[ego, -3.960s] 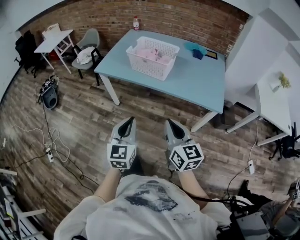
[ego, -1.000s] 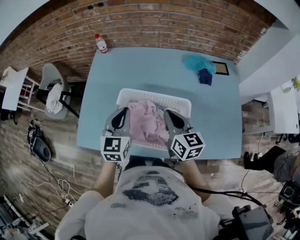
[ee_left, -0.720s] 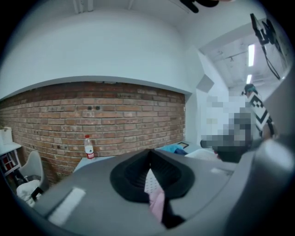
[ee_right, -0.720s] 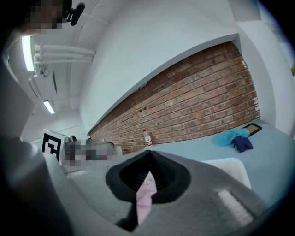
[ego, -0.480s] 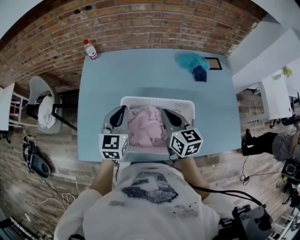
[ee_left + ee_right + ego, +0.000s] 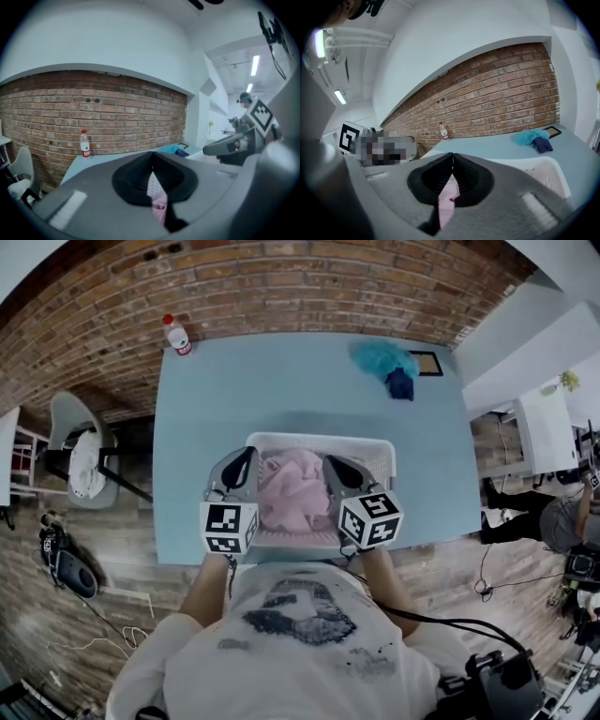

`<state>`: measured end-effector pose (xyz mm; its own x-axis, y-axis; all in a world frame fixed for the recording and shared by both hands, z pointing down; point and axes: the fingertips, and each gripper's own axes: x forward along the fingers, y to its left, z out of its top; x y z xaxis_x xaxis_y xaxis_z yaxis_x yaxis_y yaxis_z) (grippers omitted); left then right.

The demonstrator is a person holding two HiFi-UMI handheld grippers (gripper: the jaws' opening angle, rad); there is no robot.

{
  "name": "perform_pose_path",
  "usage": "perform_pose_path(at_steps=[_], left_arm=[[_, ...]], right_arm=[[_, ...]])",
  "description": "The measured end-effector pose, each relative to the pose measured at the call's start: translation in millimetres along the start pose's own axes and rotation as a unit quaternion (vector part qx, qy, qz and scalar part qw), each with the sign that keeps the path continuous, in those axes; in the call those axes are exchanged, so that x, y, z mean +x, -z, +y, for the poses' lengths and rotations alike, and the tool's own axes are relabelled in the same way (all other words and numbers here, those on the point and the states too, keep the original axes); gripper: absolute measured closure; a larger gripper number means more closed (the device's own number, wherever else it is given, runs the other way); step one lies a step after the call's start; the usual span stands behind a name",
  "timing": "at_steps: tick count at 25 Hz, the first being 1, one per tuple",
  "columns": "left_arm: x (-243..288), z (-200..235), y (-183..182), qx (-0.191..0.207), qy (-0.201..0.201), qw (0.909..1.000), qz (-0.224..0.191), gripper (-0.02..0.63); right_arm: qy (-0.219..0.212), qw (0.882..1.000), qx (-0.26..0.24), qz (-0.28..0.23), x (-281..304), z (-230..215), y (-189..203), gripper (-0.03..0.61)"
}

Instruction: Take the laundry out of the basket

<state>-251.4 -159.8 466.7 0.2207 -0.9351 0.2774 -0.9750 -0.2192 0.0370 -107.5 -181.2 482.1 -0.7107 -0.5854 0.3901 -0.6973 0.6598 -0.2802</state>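
A white mesh laundry basket (image 6: 319,442) stands near the front edge of the light blue table (image 6: 281,381), with crumpled pink laundry (image 6: 295,488) inside. My left gripper (image 6: 246,457) hovers over the basket's left side and my right gripper (image 6: 333,463) over its right side, the pink heap between them. In the left gripper view the jaws (image 6: 151,157) meet at the tips with nothing in them; pink cloth (image 6: 159,208) shows below. In the right gripper view the jaws (image 6: 452,157) are also shut and empty, above pink cloth (image 6: 447,197).
A plastic bottle (image 6: 175,335) stands at the table's far left corner. A turquoise cloth (image 6: 384,359) with a dark blue piece (image 6: 400,385) lies at the far right, by a small framed picture (image 6: 433,363). Brick wall behind; a chair (image 6: 80,460) stands to the left.
Four seconds ago I stood well back on the wood floor. Over the last second both grippers moved forward and slightly down over the basket, still shut.
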Motion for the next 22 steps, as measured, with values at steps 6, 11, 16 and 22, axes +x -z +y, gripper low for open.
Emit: perform_pose_path(at_steps=[6,11,16,22], left_arm=[[-1.1,2.9,2.6,-0.005,-0.007,1.0,0.003,0.623],[-3.5,7.6,4.7,-0.006,-0.014,0.9999,0.005,0.623],[-4.5,6.2,4.5,-0.007,-0.018,0.9998,0.007,0.623],[-4.3,5.2,5.5,-0.007,-0.02,0.9997,0.008,0.623]], right_arm=[[-0.019,0.999,-0.021,0.038,9.4,-4.4,11.1,0.496],[-0.054,0.996,-0.031,0.063,19.5,2.3,19.1,0.367],[-0.094,0.991,-0.042,0.088,28.6,15.0,29.0,0.197],[-0.136,0.978,-0.101,0.125,45.6,29.2,55.6,0.043]])
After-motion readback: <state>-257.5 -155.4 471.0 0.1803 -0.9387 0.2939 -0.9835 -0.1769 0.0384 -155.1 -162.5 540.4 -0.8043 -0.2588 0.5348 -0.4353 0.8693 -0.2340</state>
